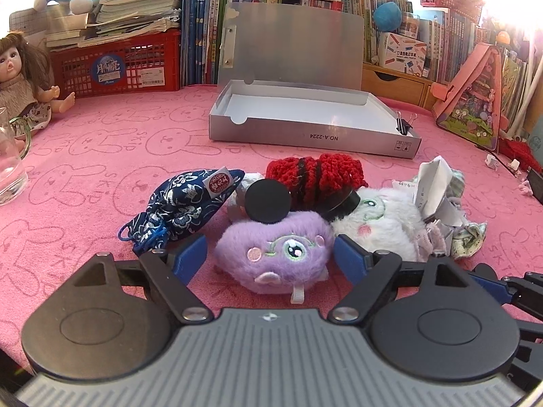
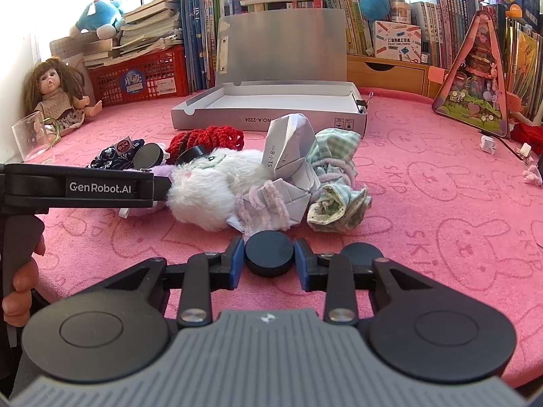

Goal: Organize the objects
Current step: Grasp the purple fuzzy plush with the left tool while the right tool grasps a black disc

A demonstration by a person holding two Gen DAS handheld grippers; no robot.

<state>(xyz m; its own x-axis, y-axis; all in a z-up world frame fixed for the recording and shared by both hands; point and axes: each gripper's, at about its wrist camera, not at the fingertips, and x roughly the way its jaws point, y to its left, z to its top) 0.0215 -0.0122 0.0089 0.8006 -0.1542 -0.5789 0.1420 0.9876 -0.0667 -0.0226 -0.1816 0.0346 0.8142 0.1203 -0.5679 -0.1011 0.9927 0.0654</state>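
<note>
In the left wrist view my left gripper (image 1: 270, 258) straddles a purple plush toy (image 1: 271, 234); its blue pads stand close beside the fur without visibly squeezing it. A black disc (image 1: 268, 200) rests on the plush's top. My right gripper (image 2: 269, 258) is shut on another black disc (image 2: 269, 247) on the pink cloth, and a third disc (image 2: 361, 251) lies just behind its right finger. Behind are a white plush (image 2: 207, 190), folded paper (image 2: 288, 149), a green checked cloth (image 2: 336, 169), a red crocheted piece (image 1: 315, 176) and a blue floral pouch (image 1: 183, 207).
An open silver box (image 1: 305, 135) with its lid up stands behind the pile, a binder clip (image 1: 404, 123) on its right rim. A glass jug (image 1: 10, 169) and a doll (image 1: 20, 78) sit at the left, a pink toy house (image 1: 475, 101) at the right. Books and a red crate (image 1: 118, 68) line the back.
</note>
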